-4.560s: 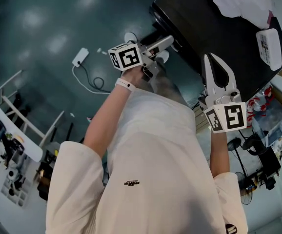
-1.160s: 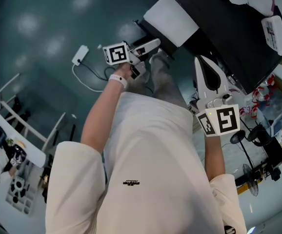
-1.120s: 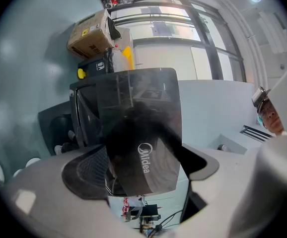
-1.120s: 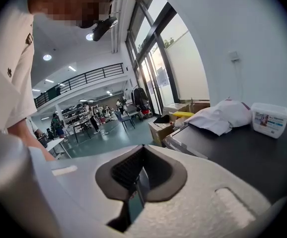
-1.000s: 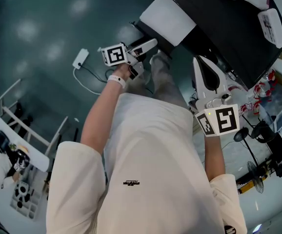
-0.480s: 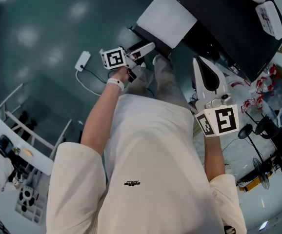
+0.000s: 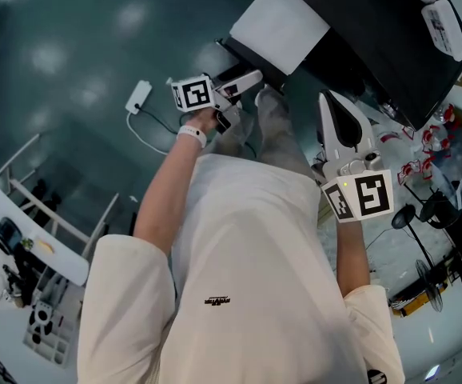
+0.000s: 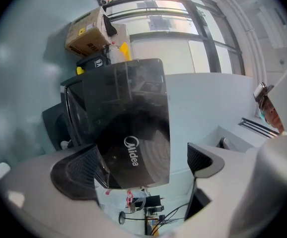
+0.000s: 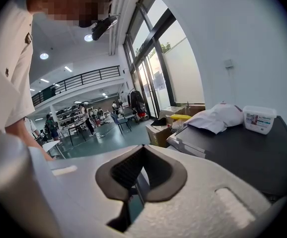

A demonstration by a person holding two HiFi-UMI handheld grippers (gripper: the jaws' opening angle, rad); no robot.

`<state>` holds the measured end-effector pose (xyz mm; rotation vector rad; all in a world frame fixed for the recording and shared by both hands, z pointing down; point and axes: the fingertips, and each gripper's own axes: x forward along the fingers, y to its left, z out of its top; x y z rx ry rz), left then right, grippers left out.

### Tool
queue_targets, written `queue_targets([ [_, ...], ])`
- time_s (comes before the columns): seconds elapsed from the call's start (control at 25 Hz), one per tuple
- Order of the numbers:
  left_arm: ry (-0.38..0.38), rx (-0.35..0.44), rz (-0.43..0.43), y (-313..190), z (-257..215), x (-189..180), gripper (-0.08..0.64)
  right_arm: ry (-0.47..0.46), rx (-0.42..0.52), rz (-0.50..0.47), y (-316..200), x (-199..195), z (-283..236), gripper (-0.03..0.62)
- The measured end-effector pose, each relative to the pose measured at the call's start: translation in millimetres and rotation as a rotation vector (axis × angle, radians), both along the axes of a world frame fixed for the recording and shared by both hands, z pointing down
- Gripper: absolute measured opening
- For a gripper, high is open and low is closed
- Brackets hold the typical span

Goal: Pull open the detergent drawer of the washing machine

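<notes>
The black washing machine (image 7: 375, 46) stands at the top right of the head view. Its detergent drawer (image 7: 280, 24) sticks out as a white slab, and in the left gripper view its glossy dark "Midea" front (image 8: 133, 133) fills the middle. My left gripper (image 7: 243, 90) hangs level just below the drawer. Its jaws (image 8: 138, 165) are opening wide, and the pads (image 8: 76, 170) do not touch the front seen between them. My right gripper (image 7: 332, 102) hovers beside the machine, shut with nothing in it (image 9: 141, 170).
A white cloth (image 9: 218, 117) and a white plastic box (image 9: 259, 118) lie on the machine's black top (image 9: 243, 152). A power strip (image 7: 139, 96) with its cable lies on the floor. A white rack (image 7: 47, 230) stands at the left, and cables and stands (image 7: 447, 238) clutter the right.
Since the oldest frame the white drawer has come out of the machine. Over the last second the left gripper shifted a little near it. The right gripper barely moved.
</notes>
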<state>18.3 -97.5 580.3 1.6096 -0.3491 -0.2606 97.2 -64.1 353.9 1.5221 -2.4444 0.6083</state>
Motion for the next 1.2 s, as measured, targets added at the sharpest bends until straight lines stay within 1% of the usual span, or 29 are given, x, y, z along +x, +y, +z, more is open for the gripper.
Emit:
queue_targets([
  [0.08,-0.121,0.038,0.036,9.2,7.4,-5.1,0.561,-0.003,0.007,-0.002,1.9,-2.7,-1.7,0.002],
  [0.12,-0.162,0.057,0.048,12.5,8.1,-7.2,0.565,-0.004,0.012,-0.004,2.9,-4.5,-3.4,0.002],
  [0.16,-0.182,0.071,0.054,15.2,6.1,-8.4,0.561,-0.006,0.018,-0.007,3.7,-6.1,-5.4,0.002],
  [0.28,-0.189,0.099,0.058,22.6,-7.8,-8.6,0.549,-0.008,0.038,-0.011,6.3,-8.2,-11.8,0.002],
  [0.36,-0.185,0.14,0.067,26.7,-21.1,-7.8,0.542,-0.009,0.051,-0.012,7.7,-8.9,-15.2,0.002],
  [0.52,-0.217,0.251,0.104,34.9,-47.8,-8.6,0.526,-0.008,0.079,-0.008,12.1,-8.9,-21.7,0.002],
  [0.64,-0.275,0.356,0.118,36.7,-69.8,-12.5,0.497,0.001,0.102,-0.002,15.0,-8.5,-28.7,0.002],
  [0.76,-0.344,0.474,0.111,33.8,-98.9,-19.4,0.468,0.008,0.125,0.001,17.2,-8.5,-36.9,0.002],
  [0.96,-0.454,0.652,0.098,37.5,-147.0,-29.3,0.447,0.043,0.132,0.003,27.3,-4.9,-42.5,0.002],
  [1.08,-0.499,0.749,0.055,35.7,-182.1,-38.4,0.424,0.061,0.137,0.02,29.9,0.4,-47.3,0.002],
  [1.2,-0.547,0.835,-0.016,35.0,-215.9,-49.8,0.383,0.067,0.154,0.046,32.1,7.1,-56.0,0.002],
])
